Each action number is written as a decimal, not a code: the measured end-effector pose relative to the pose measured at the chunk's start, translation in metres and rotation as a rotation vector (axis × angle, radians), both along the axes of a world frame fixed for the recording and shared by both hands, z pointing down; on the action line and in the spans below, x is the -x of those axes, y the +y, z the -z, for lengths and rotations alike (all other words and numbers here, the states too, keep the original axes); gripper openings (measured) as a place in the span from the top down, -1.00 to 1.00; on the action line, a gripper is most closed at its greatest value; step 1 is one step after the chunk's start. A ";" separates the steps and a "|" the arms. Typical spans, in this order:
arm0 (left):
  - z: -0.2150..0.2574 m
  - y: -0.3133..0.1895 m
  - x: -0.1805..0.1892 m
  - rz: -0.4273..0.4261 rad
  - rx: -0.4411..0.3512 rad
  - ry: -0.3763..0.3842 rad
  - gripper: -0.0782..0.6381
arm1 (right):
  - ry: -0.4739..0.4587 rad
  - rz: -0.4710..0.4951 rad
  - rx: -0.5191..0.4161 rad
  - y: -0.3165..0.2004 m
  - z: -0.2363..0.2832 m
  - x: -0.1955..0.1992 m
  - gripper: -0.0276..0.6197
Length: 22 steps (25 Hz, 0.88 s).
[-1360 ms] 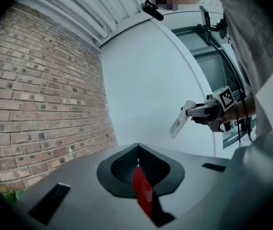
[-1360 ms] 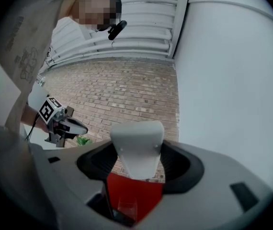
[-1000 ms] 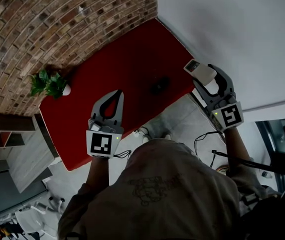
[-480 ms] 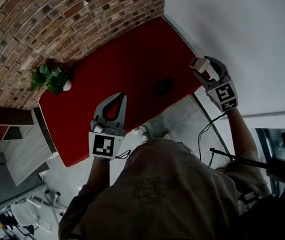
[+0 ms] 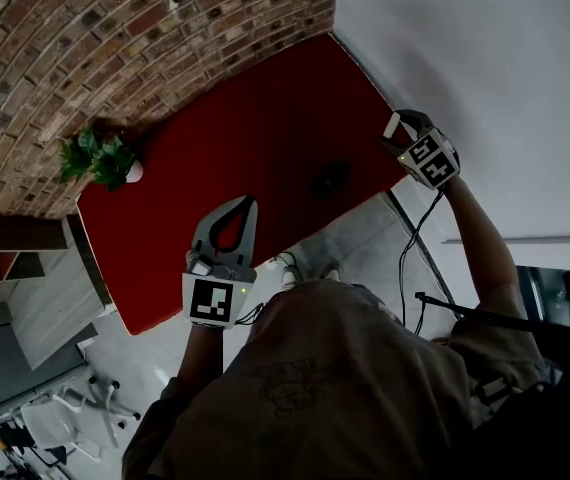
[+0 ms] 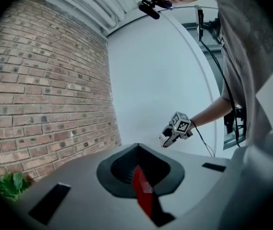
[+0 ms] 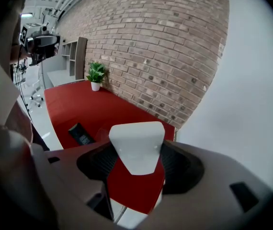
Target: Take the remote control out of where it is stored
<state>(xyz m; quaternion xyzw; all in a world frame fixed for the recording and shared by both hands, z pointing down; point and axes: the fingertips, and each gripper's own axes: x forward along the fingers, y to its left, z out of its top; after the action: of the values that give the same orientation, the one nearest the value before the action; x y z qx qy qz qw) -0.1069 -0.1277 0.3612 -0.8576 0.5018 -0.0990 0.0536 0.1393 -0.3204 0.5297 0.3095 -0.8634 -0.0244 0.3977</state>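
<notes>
Since the earlier frame, the right claw [image 5: 402, 136] with the white remote [image 5: 393, 125] has moved nearer to the wall [image 5: 485, 58], at the right edge of the red surface [image 5: 215, 168]. The left claw [image 5: 246, 204] hangs over the near edge of the surface. In the left gripper view its jaws are together, with nothing between them. In the right gripper view the jaws are clamped on the remote, above the surface.

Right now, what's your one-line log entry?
right claw: shut on remote control | left claw: shut, empty | remote control: above red table edge
</notes>
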 end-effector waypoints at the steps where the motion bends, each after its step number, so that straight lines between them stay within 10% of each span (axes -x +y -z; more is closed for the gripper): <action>1: -0.001 -0.001 0.000 0.002 0.005 0.001 0.76 | 0.015 0.004 0.027 -0.004 -0.007 0.001 0.02; 22: -0.013 -0.007 0.025 0.115 0.086 0.018 0.76 | 0.323 0.082 0.452 -0.045 -0.159 0.026 0.01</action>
<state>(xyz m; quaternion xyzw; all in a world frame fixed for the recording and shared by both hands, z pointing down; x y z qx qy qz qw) -0.1323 -0.1343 0.3741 -0.8297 0.5460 -0.1157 0.0062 0.1138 -0.3655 0.6889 0.1699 -0.7841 0.1035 0.5879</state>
